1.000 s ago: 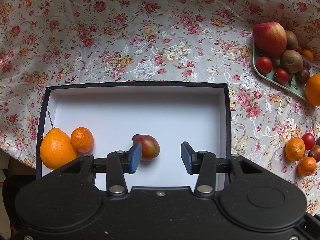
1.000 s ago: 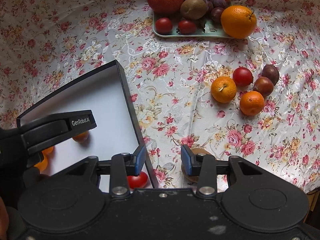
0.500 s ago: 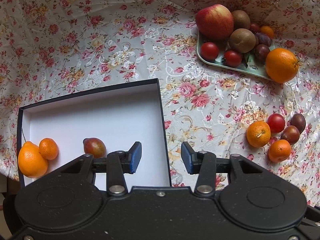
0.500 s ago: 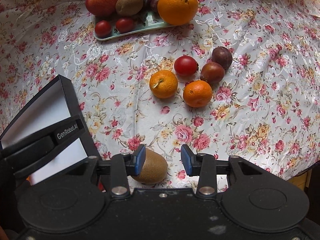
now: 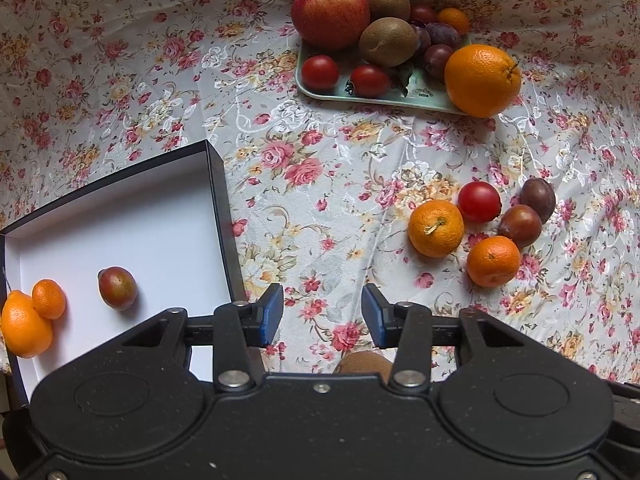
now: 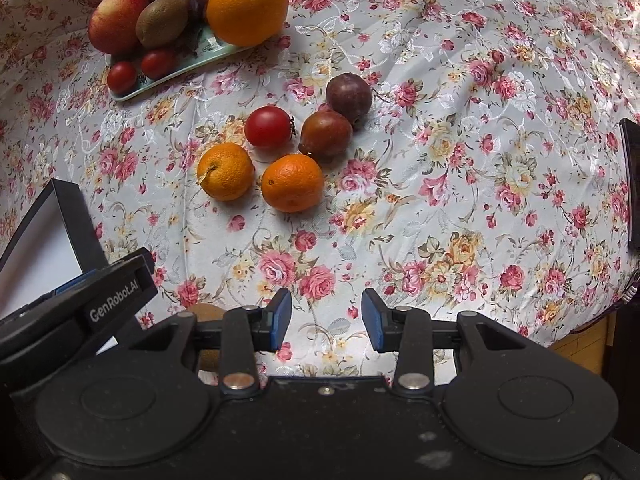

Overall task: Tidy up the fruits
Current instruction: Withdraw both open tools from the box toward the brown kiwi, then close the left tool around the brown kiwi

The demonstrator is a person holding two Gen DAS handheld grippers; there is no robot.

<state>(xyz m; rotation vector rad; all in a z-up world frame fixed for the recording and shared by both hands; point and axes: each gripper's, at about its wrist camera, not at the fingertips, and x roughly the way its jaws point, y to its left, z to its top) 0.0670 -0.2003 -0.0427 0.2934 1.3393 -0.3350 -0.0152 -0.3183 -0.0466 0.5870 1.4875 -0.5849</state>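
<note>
A black box with a white inside (image 5: 132,232) lies at the left and holds a large orange (image 5: 24,328), a small mandarin (image 5: 49,299) and a reddish plum (image 5: 117,288). Loose on the cloth are two mandarins (image 5: 436,228) (image 5: 494,261), a tomato (image 5: 479,202) and two plums (image 5: 520,226) (image 5: 538,199). A kiwi (image 5: 362,363) lies just under my open left gripper (image 5: 322,316). My right gripper (image 6: 326,320) is open over bare cloth, nearer than the loose mandarins (image 6: 226,171) (image 6: 292,182). The left gripper's finger (image 6: 116,292) shows at the right wrist view's left.
A pale green tray (image 5: 400,94) at the back holds an apple (image 5: 330,14), kiwis, tomatoes, plums and a big orange (image 5: 482,80). The floral cloth rises at the back. The table's right edge (image 6: 580,320) and a dark object (image 6: 632,184) are at the right.
Both grippers have swung right, away from the box. The plum stays in the box, now far left in the left view. The kiwi has passed from between the right fingers to their left.
</note>
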